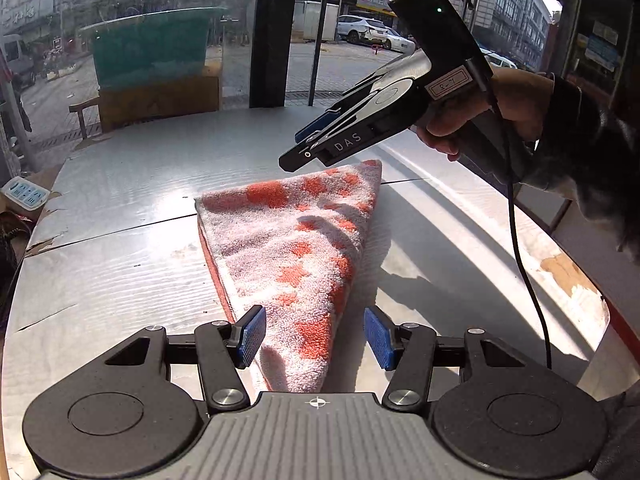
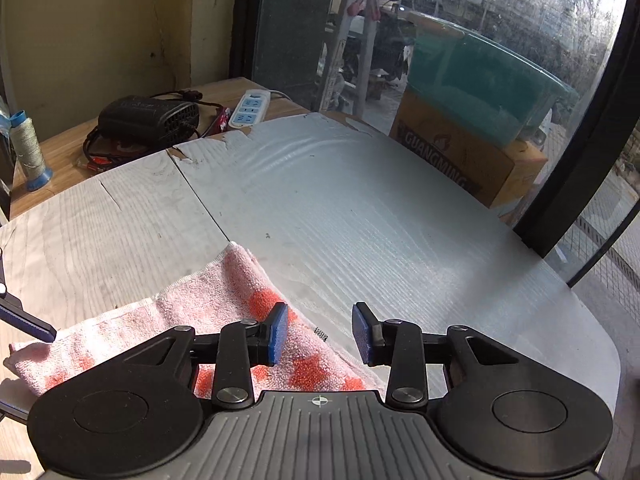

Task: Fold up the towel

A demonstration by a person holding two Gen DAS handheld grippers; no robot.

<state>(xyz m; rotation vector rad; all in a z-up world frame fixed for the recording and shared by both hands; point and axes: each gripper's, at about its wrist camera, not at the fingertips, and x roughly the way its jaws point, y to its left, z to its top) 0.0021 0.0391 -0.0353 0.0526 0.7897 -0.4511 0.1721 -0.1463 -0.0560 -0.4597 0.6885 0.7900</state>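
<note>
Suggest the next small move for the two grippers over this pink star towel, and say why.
Probably close the left gripper on the near tip of the towel. The towel lies folded into a triangle on the table, and its tip sits between the open left fingers without being pinched. The right gripper hovers open and empty above the far edge, so it seems to have let go.

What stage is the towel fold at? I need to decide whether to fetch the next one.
Done: the towel lies flat on the table, folded into a layered wedge. In hand: nothing; the left tongs straddle its near tip open, and the right tongs hang open above it. Left: possibly another fold; I can't tell.
</note>
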